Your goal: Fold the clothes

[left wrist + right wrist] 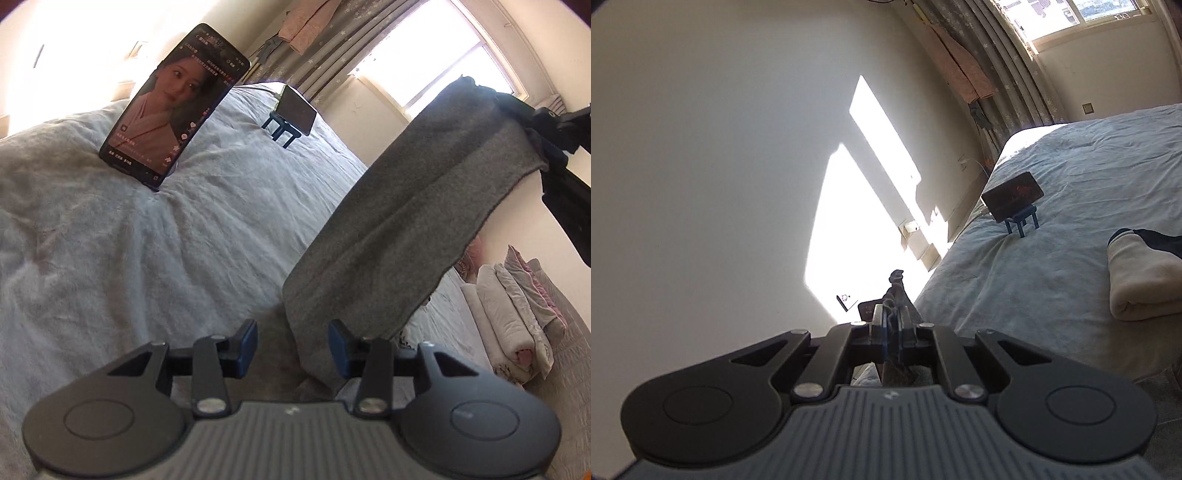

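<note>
A grey garment (417,221) hangs in a long strip above the bed. Its top corner is pinched by my right gripper (532,129), seen at the upper right of the left wrist view. In the right wrist view my right gripper (892,321) is shut on a bunch of the grey cloth (897,291), held high and pointed toward the wall. My left gripper (291,339) is open low over the bed. The garment's lower end hangs just beyond its right fingertip (338,338); nothing is between the pads.
The bed has a light blue-grey cover (166,258). A phone (173,103) playing a video leans upright on it, and a second phone (1012,197) sits on a small blue stand. A folded cream garment (1145,280) lies on the bed. Stacked folded bedding (517,314) is at the right.
</note>
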